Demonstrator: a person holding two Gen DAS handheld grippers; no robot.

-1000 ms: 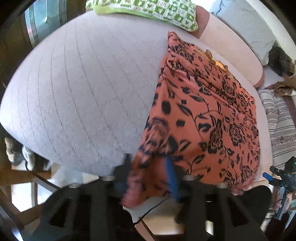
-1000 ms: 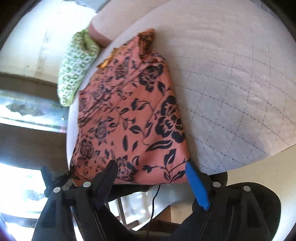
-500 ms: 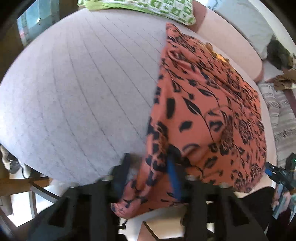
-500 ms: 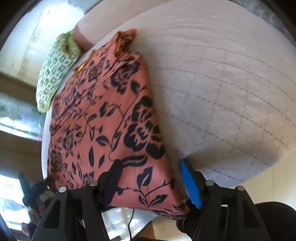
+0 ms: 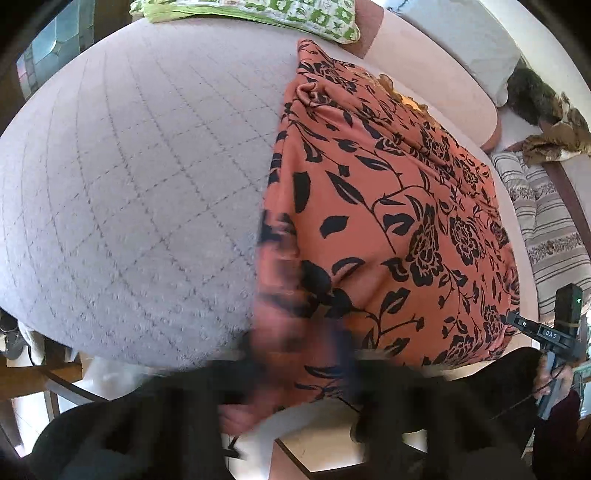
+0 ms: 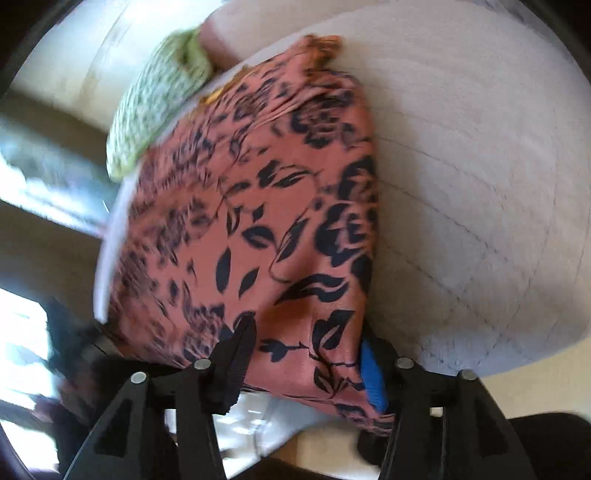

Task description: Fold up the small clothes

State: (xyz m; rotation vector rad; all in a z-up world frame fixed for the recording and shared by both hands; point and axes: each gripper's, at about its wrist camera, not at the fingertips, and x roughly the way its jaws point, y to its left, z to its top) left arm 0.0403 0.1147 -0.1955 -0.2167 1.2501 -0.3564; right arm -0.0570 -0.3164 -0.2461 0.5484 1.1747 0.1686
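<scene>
The left gripper (image 5: 299, 354) is smeared with blur at the bottom of its own view; one corner of the single orange floral garment (image 5: 388, 229) runs down into the gap between its two fingers, yet whether the fingers are pressed onto the cloth cannot be told from that blur. The right gripper (image 6: 306, 354) is sharper: its two fingers stand well apart, one black ribbed finger on the left and one with a blue pad (image 6: 371, 376) on the right, and the other near corner of the same garment (image 6: 258, 221) fills the space between them, lying against the blue pad, without the fingers visibly closed on it. From both claws the garment spreads away across one quilted lilac mattress (image 5: 129, 184), lying along one side of it, with its near hem hanging over the mattress edge toward the grippers and a bunched, folded end at the far side. In the left view the right gripper appears small at the far right edge (image 5: 550, 336), beside the garment's other corner. Beyond the garment's far end lie one green-and-white patterned pillow (image 5: 258, 14) and one pink bolster (image 5: 424, 66), with one pale cushion (image 5: 461, 40) behind it. To the side of the bed sits one striped cloth (image 5: 550, 229) and one brown furry heap (image 5: 546, 110).
</scene>
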